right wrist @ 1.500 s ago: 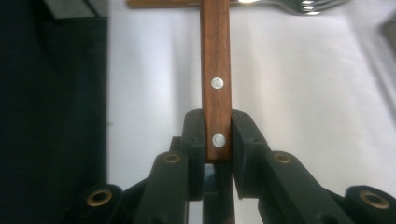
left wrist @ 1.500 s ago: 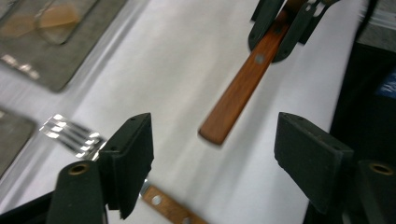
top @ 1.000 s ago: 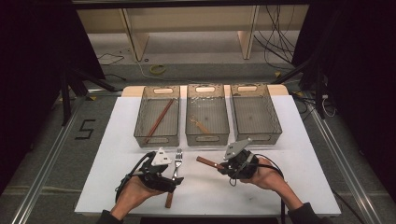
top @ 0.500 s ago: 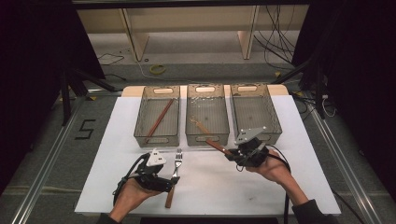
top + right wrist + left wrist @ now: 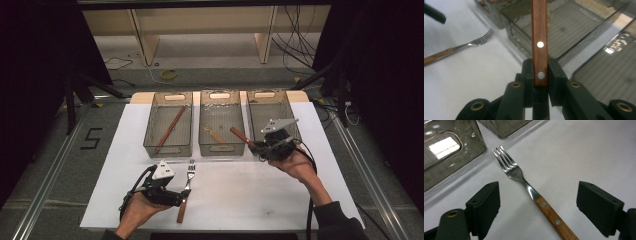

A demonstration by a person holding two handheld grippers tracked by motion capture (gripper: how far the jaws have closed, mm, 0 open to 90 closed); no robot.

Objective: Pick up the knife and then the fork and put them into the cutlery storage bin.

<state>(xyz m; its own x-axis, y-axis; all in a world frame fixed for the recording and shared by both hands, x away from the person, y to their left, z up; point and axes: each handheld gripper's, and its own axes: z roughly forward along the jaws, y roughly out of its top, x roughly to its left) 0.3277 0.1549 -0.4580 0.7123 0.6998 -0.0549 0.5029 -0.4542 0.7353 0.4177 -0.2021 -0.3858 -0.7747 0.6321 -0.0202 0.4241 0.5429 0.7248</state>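
The right gripper view shows two rivets on the wooden handle (image 5: 539, 37) clamped between the right gripper (image 5: 540, 72)'s jaws, over the middle bin (image 5: 221, 122)'s front edge. The left gripper (image 5: 537, 205) stands wide open astride the fork (image 5: 524, 182) near the table (image 5: 280, 200)'s front edge. A floor marking (image 5: 91, 138) reads "5". Chopsticks (image 5: 170, 128) lie in the left bin (image 5: 167, 125).

Three wire-mesh bins stand side by side along the far edge of the white table (image 5: 300, 200): left bin (image 5: 150, 145), middle bin (image 5: 202, 145), right bin (image 5: 252, 107). Their walls nearly touch, leaving no passage between; each is open from above. The right gripper (image 5: 261, 148), clamping a wooden handle (image 5: 539, 37), occupies the front of the right bin. A fork (image 5: 524, 182) lies between the wide-set jaws of the left gripper (image 5: 182, 196). The near right table surface lies bare.
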